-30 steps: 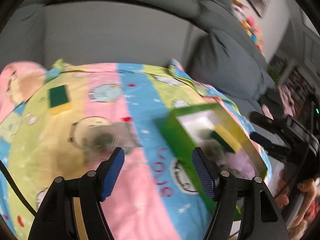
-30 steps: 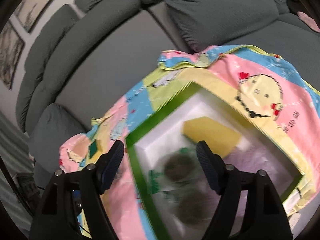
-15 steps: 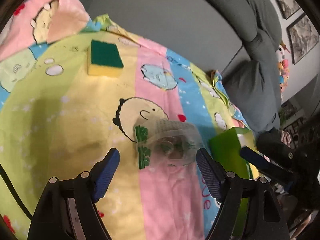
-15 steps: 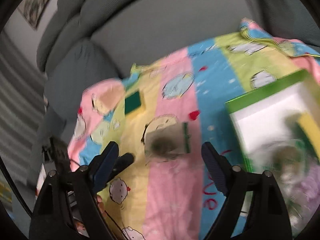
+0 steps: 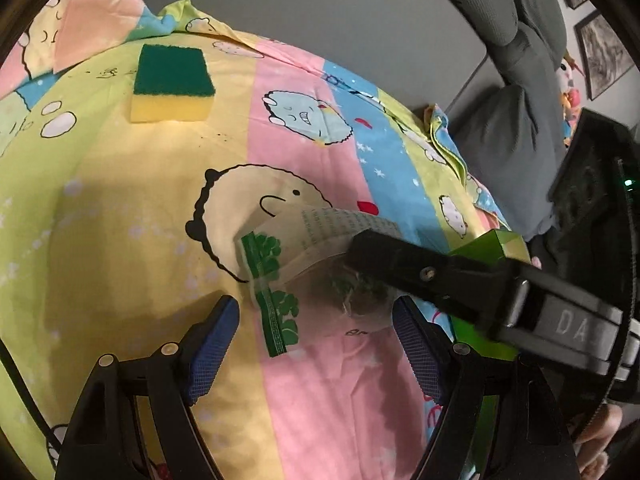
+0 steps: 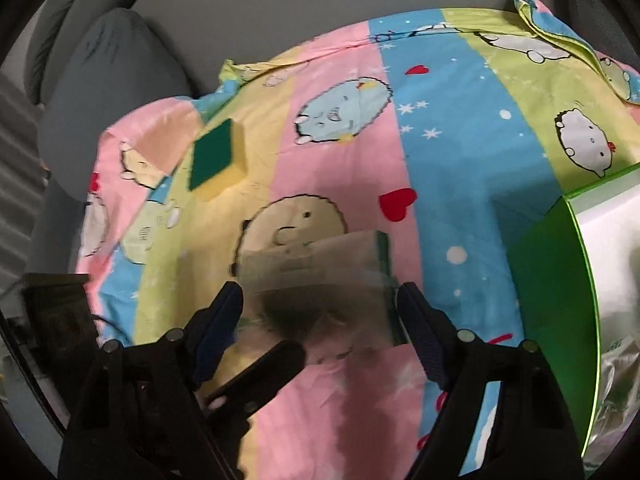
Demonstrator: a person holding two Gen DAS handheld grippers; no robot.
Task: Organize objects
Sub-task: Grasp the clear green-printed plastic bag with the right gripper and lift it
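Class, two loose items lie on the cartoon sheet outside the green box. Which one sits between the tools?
The clear plastic packet with green leaf print, between both tools' open fingers. The green-topped yellow sponge lies farther off, untouched.

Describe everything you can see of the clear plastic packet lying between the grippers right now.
The clear plastic packet is a small transparent pouch with a green leaf-print strip along one edge and a printed white panel. It holds a dark, greenish clump, possibly dried herbs. It lies crumpled on the cartoon bedsheet, beside the green box. One finger of the right gripper reaches over it in the left wrist view; whether that finger touches it cannot be told. The left gripper stands open just short of it.
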